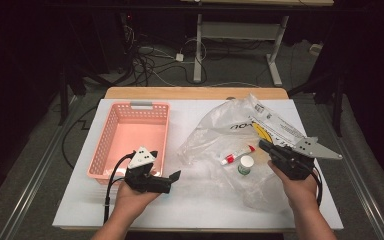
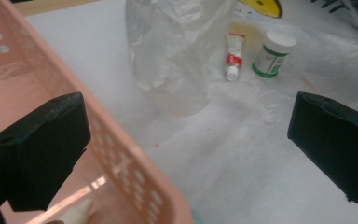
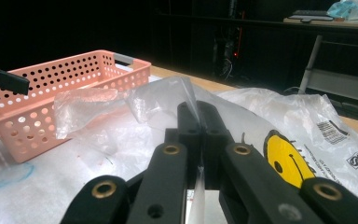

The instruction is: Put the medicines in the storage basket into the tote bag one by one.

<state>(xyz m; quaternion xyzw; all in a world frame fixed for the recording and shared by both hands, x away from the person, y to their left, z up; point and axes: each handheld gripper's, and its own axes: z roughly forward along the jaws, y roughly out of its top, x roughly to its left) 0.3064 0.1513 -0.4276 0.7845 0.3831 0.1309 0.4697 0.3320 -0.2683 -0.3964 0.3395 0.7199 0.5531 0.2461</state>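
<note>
Bare white table point(image 1: 200, 205) runs along the lower centre of the high view: open passage. Pink basket point(image 1: 130, 137) blocks centre-left. Crumpled clear plastic bag point(image 1: 230, 130) spreads over centre-right; a red-and-white tube point(image 1: 237, 155) and a white-capped bottle point(image 1: 245, 165) lie close together at its middle.

White table top point(image 1: 200, 200) on wooden board point(image 1: 195, 93) — wood edge showing at far side. Floor beyond: tangle of dark cables point(image 1: 147, 62), white plug block point(image 1: 179, 57) among them. Grey desk frame point(image 1: 240, 31) with two legs standing behind table, feet spread on grey floor. In right gripper view — blue pen scribble point(image 3: 10, 176) on table surface near basket corner, second desk point(image 3: 328, 21) far back at right with light-blue item on it. Surroundings dark.
</note>
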